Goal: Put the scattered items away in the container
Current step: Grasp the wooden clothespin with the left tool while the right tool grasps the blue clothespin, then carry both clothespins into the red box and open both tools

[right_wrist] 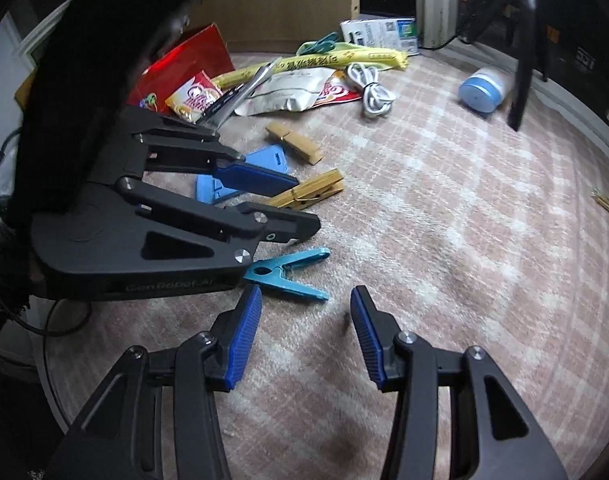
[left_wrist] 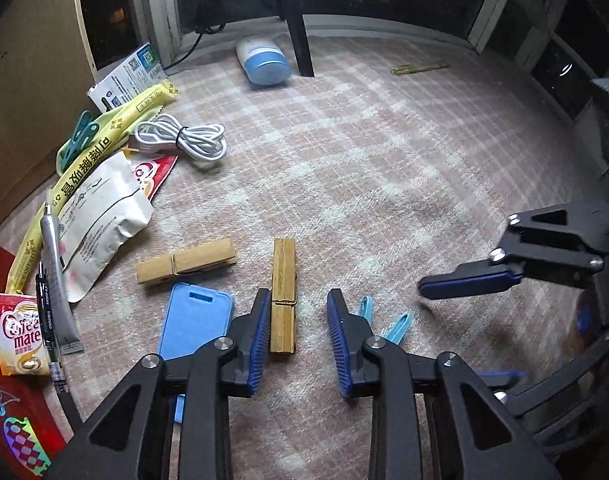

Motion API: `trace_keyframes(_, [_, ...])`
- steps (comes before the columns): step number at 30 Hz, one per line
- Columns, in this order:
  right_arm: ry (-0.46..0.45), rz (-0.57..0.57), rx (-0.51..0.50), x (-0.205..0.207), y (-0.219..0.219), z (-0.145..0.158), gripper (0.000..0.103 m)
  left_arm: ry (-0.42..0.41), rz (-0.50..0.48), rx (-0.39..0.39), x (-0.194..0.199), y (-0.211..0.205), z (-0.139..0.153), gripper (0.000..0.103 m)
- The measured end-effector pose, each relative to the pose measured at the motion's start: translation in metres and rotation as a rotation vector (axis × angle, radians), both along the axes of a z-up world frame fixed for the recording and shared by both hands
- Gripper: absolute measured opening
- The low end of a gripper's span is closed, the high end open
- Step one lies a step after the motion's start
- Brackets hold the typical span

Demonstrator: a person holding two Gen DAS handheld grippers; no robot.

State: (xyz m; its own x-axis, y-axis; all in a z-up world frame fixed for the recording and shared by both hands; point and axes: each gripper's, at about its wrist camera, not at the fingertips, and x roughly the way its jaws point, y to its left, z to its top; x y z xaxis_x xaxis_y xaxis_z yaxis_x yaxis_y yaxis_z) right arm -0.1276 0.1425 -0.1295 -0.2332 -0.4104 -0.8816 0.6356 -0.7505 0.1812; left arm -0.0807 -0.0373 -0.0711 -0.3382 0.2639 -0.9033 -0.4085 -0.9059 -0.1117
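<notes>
In the left wrist view my left gripper [left_wrist: 298, 300] is open, low over the pink checked cloth. A wooden clothespin [left_wrist: 283, 280] lies between its fingers, against the left pad. A teal plastic peg [left_wrist: 398, 326] pokes out beside the right finger. From the right side, my left gripper [right_wrist: 300, 204] straddles that wooden clothespin [right_wrist: 316, 190], with the teal peg [right_wrist: 288, 272] under it. My right gripper [right_wrist: 304, 296] is open over bare cloth, holding nothing; its upper finger [left_wrist: 468, 280] shows at the right. A red container [left_wrist: 8, 400] sits at the left edge.
A second wooden clothespin [left_wrist: 186, 262], a blue flat case [left_wrist: 194, 320], white pouch [left_wrist: 100, 220], yellow packets [left_wrist: 104, 140], sachet [left_wrist: 20, 332], tube and pen [left_wrist: 54, 280] cluster left. A white cable [left_wrist: 184, 140], blue-capped bottle [left_wrist: 264, 60] and dark leg [left_wrist: 300, 32] stand farther back.
</notes>
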Motion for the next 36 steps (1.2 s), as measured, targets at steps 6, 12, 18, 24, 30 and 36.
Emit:
trace_keyframes(6, [0.003,0.045,-0.029,0.001,-0.005,-0.002,0.046,-0.018,0.022,0.034,-0.003,-0.008,-0.001,0.012])
trace_keyframes(12, [0.013,0.074,-0.029,0.012,-0.005,-0.002,0.042,-0.025,0.037,0.053,-0.001,-0.011,-0.001,0.012])
trace_keyframes(18, [-0.002,0.046,-0.042,0.017,0.000,-0.004,0.012,-0.031,0.052,0.062,0.002,-0.010,0.000,0.011])
trace_keyframes(24, [0.001,-0.001,-0.080,0.027,0.007,-0.002,0.004,-0.019,0.073,0.092,0.007,-0.012,0.007,0.011])
trace_keyframes(30, [-0.006,-0.089,-0.163,0.031,0.024,0.010,0.004,0.010,0.112,0.144,0.017,-0.023,0.025,0.011])
trace_keyframes(36, [0.004,-0.144,-0.246,0.028,0.034,0.032,0.004,0.051,0.138,0.167,0.035,-0.034,0.049,0.011])
